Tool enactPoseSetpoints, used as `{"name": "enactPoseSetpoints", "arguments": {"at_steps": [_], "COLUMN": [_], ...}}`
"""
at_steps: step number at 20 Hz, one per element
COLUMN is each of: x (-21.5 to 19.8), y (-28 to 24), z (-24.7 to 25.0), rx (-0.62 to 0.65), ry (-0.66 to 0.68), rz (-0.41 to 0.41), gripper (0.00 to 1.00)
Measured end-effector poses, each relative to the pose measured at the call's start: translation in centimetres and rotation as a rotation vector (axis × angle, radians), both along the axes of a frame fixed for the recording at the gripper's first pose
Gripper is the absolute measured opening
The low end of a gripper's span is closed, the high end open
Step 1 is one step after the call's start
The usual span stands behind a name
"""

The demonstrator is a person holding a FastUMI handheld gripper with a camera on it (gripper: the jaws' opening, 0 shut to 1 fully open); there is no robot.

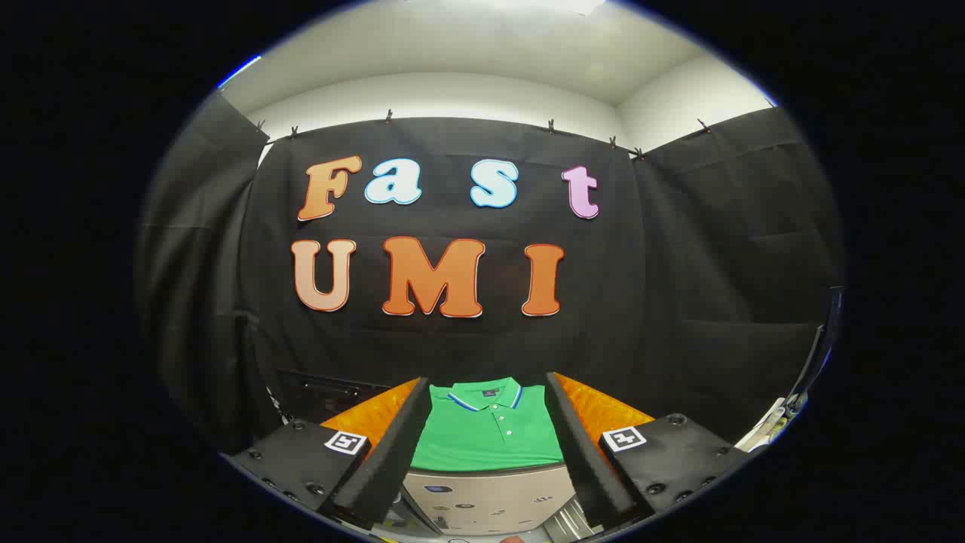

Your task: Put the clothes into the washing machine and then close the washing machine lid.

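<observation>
- The hand-held gripper is held wide apart, its two dark fingers framing the view with nothing between the pads.
- A folded green polo shirt with a blue-and-white trimmed collar lies flat on an orange cloth, just ahead of the fingers and centred between them.
- Below the shirt, nearer the fingers, a pale panel with small markings shows; it may be the washing machine's control face, but I cannot tell for sure, and the state of the lid cannot be told from here.
- The task looks to be at its start: the shirt is not yet gripped.
- Risks from here, as judgement:
  - Pinching only the top layer of the fold could let the shirt unfurl and drag as it lifts.
  - Closing on the stiff collar or the button strip could give a poor hold, so the shirt slips out on the way.
  - Coming down too deep could catch the orange cloth with the shirt and pull both.
  - A trailing sleeve or hem could hang over the machine's opening and get trapped under the lid.
</observation>
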State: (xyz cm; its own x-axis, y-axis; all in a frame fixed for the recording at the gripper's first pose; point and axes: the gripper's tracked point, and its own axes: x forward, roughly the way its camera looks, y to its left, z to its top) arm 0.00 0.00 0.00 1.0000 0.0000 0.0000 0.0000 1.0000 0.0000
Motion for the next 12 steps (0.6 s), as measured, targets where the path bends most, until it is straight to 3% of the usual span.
{"name": "enactPoseSetpoints", "arguments": {"at_steps": [12], "x": [0.1], "y": [0.06], "z": [0.45], "rx": [0.02], "ry": [-0.01], "rz": [0.0], "gripper": [0.98]}}
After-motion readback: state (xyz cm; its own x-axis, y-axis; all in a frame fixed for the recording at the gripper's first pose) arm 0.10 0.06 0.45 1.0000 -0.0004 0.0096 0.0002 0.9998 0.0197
